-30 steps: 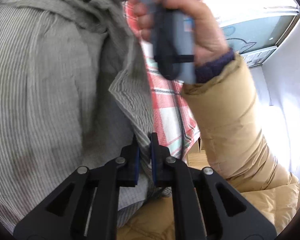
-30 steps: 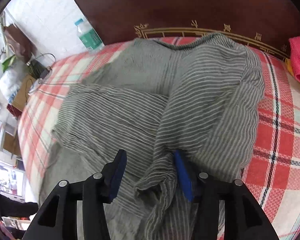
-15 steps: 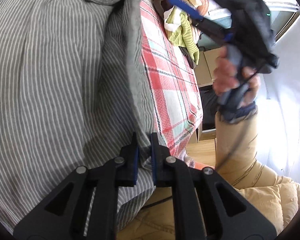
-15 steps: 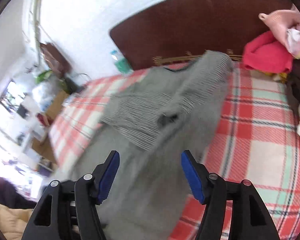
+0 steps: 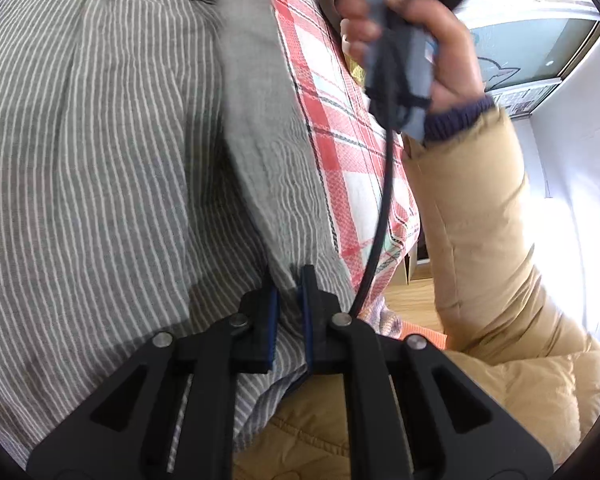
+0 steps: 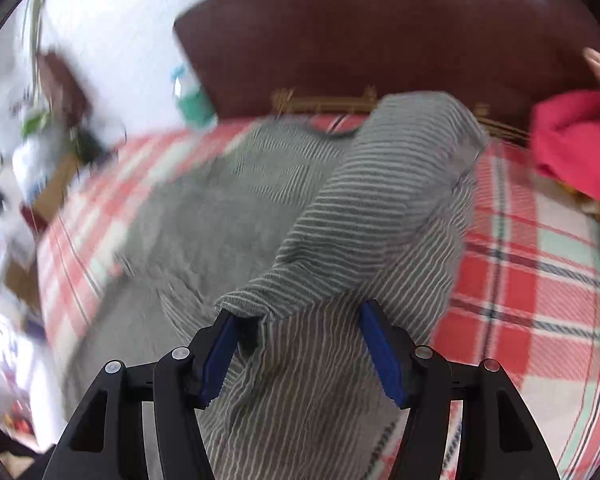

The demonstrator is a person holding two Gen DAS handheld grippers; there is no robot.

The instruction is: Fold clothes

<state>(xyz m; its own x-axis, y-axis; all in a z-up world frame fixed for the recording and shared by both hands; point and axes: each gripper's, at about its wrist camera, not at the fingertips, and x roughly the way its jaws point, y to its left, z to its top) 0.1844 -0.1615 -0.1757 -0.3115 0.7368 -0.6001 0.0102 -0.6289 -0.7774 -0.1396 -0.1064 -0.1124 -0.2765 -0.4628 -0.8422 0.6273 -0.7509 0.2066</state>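
Observation:
A grey shirt with thin white stripes (image 5: 100,140) lies spread on the red plaid bed cover (image 5: 340,120). My left gripper (image 5: 287,276) is shut on the shirt's near hem, fabric pinched between its blue pads. In the right wrist view the same shirt (image 6: 380,200) has a sleeve folded across its body. My right gripper (image 6: 298,312) hovers low over that sleeve's end, jaws wide and closing, striped cloth between them and the pads not pressing on it. A hand (image 5: 404,40) holding the right gripper's handle shows at the top of the left wrist view.
A dark wooden headboard (image 6: 380,40) stands behind the bed. Red clothing (image 6: 572,144) lies at the far right by the headboard, a bottle (image 6: 192,100) at the far left. A tan padded sleeve (image 5: 472,208) and a black cable (image 5: 380,200) hang right of my left gripper.
The right gripper let go of the fold, lifted back from the shirt, then came down over the sleeve end again. The left gripper stayed clamped on the hem.

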